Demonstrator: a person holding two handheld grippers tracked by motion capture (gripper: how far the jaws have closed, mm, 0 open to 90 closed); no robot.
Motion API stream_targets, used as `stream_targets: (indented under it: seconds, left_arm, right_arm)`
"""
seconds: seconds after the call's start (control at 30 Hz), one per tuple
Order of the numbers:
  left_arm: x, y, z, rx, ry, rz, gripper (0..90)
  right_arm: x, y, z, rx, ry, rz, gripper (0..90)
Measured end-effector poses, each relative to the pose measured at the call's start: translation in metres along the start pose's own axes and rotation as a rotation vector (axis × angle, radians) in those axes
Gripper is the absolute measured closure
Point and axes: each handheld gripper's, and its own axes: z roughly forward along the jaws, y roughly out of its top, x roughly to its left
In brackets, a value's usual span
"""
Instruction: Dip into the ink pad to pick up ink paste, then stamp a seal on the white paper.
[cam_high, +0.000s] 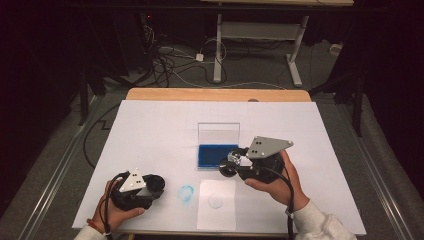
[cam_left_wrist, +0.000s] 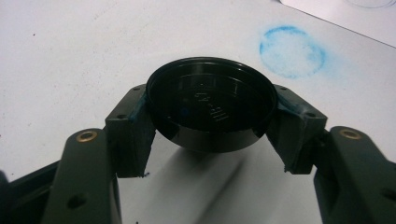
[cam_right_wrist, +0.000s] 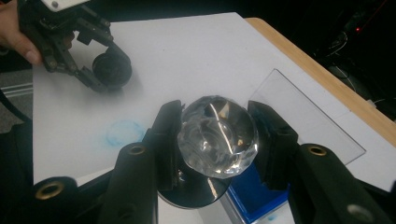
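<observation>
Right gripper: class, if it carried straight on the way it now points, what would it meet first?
Probably the blue ink pad, whose open case lies just ahead of the right gripper holding the clear stamp; depth is uncertain.

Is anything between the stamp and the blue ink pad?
Nothing visible. The right gripper holds the stamp by its clear knob just above the near edge of the open ink pad; its lid stands up behind.

Left gripper held low at lower left of frame, jaws clamped. Right gripper raised at lower right of centre, jaws clamped, angled toward frame centre.
</observation>
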Motion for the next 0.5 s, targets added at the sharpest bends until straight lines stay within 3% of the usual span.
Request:
stream_targets:
  seconds: [0.5]
  left_arm:
    - [-0.001,0.003,0.001,-0.003,-0.003,0.007,36.7]
  right_arm:
    - [0.015,-0.004,0.002,0.009,0.029,-0.014,57.8]
